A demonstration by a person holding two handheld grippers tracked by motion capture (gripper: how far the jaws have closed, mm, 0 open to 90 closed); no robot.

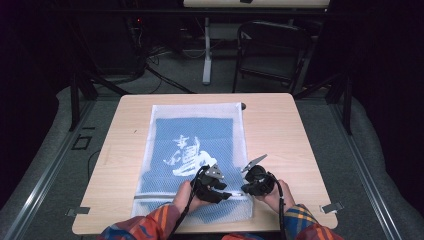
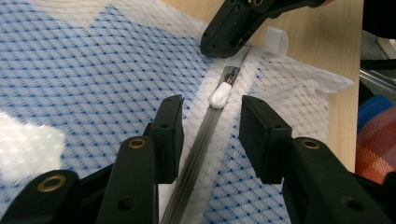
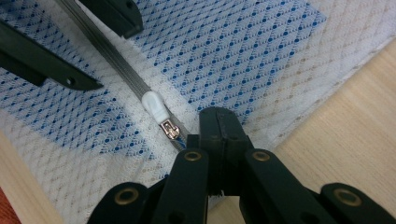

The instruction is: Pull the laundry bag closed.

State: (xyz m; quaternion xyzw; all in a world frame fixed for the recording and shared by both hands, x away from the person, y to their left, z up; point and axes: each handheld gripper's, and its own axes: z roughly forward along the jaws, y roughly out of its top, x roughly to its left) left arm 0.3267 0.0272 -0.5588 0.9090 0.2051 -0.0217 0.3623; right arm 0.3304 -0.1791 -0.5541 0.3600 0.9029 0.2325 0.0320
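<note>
Left gripper (image 2: pixel 210 126): jaws apart, straddling the zipper track; pads clear of the fabric on both sides, nothing pinched. No earlier picture applies.
Right gripper (image 3: pixel 217 126): jaws fully closed, clamped on the mesh at the end of the zipper, just behind the slider.
Zipper pull (image 2: pixel 220 94): white tab, lying flat on the track, just ahead of the left gripper's jaws and between the two grippers; untouched by either.
Slider (image 3: pixel 169 129): metal, directly adjoining the white tab, just beside the right gripper's tips.
Zipper track (image 2: pixel 198 149): grey, running between the left gripper's jaws toward the right gripper.
Mesh bag (image 1: pixel 145 165): white netting, flat on the table, zipper edge nearest the person.
Blue cloth (image 1: pixel 195 135): inside the bag, with a white printed figure, visible through the mesh.
Hands: one on each gripper, plaid sleeves entering from the near edge in the high view.
Table (image 1: pixel 280 130): light wood, bearing the bag.
</note>
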